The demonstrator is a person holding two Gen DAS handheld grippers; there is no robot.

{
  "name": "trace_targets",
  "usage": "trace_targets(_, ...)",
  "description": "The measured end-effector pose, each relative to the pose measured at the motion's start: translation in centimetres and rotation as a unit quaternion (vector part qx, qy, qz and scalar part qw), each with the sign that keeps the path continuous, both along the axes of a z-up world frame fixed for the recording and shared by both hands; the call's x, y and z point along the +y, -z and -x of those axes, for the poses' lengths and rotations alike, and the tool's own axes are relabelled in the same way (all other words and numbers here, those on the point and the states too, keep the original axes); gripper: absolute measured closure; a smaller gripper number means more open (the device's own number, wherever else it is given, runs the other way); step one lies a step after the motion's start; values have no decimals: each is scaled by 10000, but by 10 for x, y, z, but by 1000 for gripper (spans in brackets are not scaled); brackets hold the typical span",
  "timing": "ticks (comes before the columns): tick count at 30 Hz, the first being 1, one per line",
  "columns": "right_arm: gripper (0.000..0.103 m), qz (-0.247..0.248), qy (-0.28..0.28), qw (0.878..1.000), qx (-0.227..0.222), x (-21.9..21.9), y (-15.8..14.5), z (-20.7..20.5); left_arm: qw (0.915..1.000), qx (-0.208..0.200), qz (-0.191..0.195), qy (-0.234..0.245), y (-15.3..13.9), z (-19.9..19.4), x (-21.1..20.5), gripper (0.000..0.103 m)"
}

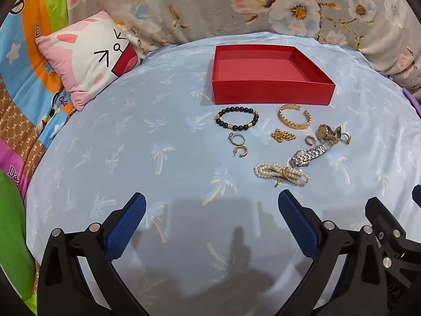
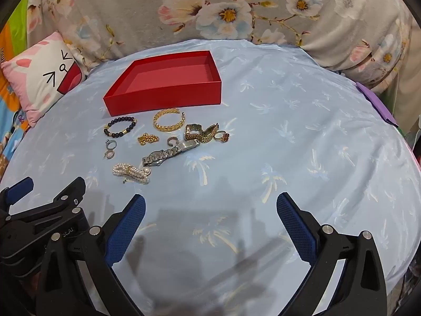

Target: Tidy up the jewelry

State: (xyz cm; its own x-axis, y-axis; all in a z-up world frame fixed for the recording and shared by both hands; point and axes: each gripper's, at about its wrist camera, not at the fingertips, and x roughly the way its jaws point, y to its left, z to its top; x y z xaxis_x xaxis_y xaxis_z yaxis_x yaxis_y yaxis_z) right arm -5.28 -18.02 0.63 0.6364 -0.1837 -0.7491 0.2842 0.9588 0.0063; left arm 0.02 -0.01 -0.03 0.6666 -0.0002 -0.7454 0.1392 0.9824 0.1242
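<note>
An empty red box [image 1: 272, 93] [image 2: 163, 100] stands on the light blue cloth. In front of it lies loose jewelry: a black-bead bracelet [image 1: 237, 118] [image 2: 120, 127], a gold cuff [image 1: 294, 118] [image 2: 168, 120], a gold chain clump [image 1: 283, 135] [image 2: 148, 139], a silver ring [image 1: 236, 138], a silver watch [image 1: 310, 154] [image 2: 171, 154], a gold watch [image 1: 330, 133] [image 2: 201, 133] and a pearl bracelet [image 1: 281, 174] [image 2: 131, 173]. My left gripper [image 1: 211, 205] hovers open, short of the pearls. My right gripper [image 2: 210, 205] hovers open to the right of them, nothing between its fingers.
A pink rabbit cushion [image 1: 86, 55] [image 2: 39, 76] lies at the left, a floral grey blanket [image 1: 210, 5] [image 2: 236, 8] behind the box. A purple item [image 2: 376, 102] sits at the cloth's right edge. Colourful bedding [image 1: 23, 79] lies left.
</note>
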Motion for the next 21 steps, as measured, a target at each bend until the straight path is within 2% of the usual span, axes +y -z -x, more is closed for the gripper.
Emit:
trace_targets(9,5,-29,-3,10000,20,1,1,-1,9999,38,118,-30,0,-3,7,5)
trace_targets(21,5,-27,-10,10000,-3,0,1,-1,10000,-3,59,-4,3,-1,1,5)
